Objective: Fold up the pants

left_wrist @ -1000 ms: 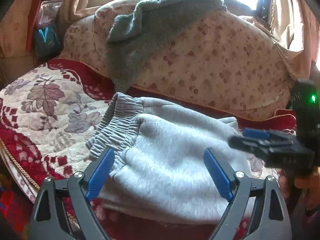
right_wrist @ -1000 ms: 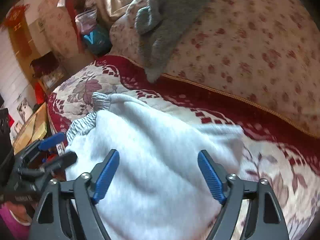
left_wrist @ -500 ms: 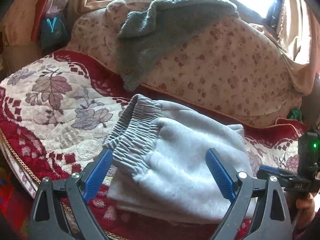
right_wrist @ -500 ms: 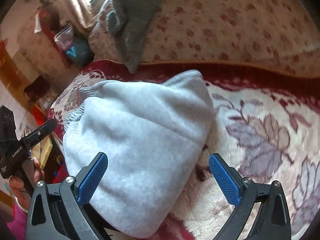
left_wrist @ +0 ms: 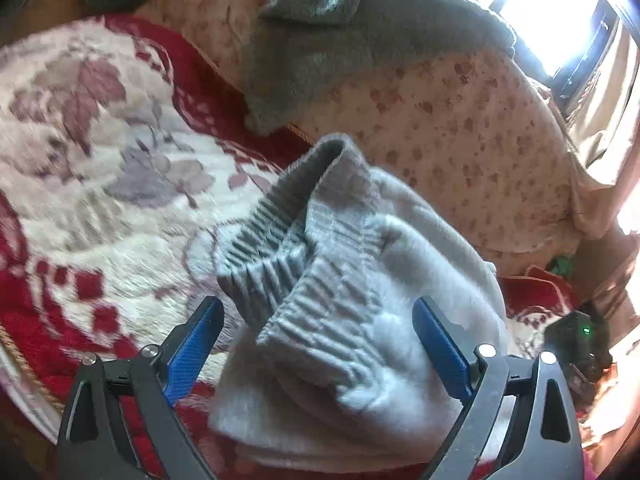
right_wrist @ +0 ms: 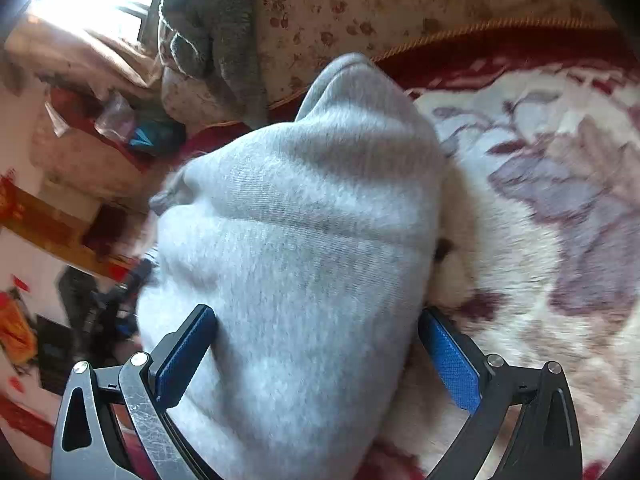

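Folded light grey sweatpants lie in a thick bundle on the red and cream floral sofa cover. Their ribbed elastic waistband faces the left wrist camera. My left gripper hangs just over that waistband end with its jaws opening; the bundle sits between the blue pads and the left pad stands apart from the cloth. My right gripper straddles the smooth folded end of the pants, jaws spread wide, pads alongside the cloth without squeezing it. The right gripper's body shows at the far right of the left wrist view.
A grey fleece blanket drapes over the floral back cushion behind the pants. A bright window and curtains are beyond it. The sofa's front edge runs close at lower left. Cluttered furniture stands off the sofa's end.
Both grippers have dropped closer to the pants and rolled. The left now frames the waistband end; the right swung to the folded end with jaws spread wider.
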`<state>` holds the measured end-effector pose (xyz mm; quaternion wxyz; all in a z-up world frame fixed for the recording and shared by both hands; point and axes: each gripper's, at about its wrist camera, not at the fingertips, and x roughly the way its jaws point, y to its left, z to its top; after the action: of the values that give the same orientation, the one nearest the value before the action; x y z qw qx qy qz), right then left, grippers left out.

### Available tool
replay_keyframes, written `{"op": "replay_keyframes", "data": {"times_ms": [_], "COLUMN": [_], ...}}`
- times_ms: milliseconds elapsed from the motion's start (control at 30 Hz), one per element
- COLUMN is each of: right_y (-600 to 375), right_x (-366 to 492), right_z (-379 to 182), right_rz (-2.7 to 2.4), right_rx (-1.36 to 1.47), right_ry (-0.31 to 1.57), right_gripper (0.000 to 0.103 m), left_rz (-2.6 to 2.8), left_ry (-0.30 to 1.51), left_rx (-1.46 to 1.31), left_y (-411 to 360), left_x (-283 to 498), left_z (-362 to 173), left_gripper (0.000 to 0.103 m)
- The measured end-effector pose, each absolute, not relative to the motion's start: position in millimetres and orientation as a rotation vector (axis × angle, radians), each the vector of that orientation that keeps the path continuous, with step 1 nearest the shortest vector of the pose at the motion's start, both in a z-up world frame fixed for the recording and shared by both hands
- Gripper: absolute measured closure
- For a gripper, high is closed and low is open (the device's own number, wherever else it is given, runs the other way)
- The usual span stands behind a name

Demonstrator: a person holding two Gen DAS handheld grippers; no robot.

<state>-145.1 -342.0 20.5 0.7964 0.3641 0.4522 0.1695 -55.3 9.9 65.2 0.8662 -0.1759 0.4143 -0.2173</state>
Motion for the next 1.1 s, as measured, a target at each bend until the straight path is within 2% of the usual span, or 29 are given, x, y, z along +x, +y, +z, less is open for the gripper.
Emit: {"op": "replay_keyframes", "data": {"times_ms": [133, 367, 500, 567, 633, 867, 1100], "right_y": [-338.0, -328.5, -323.9, -325.5, -327.6, -344.5, -415.5], "right_x": [-137.1, -131.7, -130.3, -130.7, -134.7, -155.0, -199.7], "right_z": [9.2, 6.3, 12.6, 15.9, 24.0, 60.5, 87.5], "right_rz": [0.404, 0.447, 0.47, 0.478, 0.494, 0.484, 0.385], "right_rx": [0.854, 0.842, 0.796, 0.795, 0.766, 0.686, 0.678], "right_ry": [0.966, 0.931, 0.896, 0.886, 0.871, 0.825, 0.764], "right_gripper": [0.0, 0.0, 0.003, 0.009, 0.013, 0.013, 0.013], "left_rz": [-0.475, -0.517, -0.512, -0.499, -0.489, -0.542, -0.651], "left_ry": [0.901, 0.887, 0.856, 0.844, 0.832, 0.793, 0.766], "left_rx": [-0.413, -0.449, -0.416, -0.42, -0.41, -0.403, -0.363], "left_y": [7.3, 1.9, -0.5, -0.5, -3.5, -40.7, -122.5], "left_x": [-49.0, -48.9, -58.9, -63.8, -67.7, -84.7, -104.9], "left_z": [40.3, 29.1, 37.5, 43.9, 52.5, 89.8, 109.8], "left_gripper": [0.0, 0.0, 0.012, 0.02, 0.024, 0.026, 0.026]}}
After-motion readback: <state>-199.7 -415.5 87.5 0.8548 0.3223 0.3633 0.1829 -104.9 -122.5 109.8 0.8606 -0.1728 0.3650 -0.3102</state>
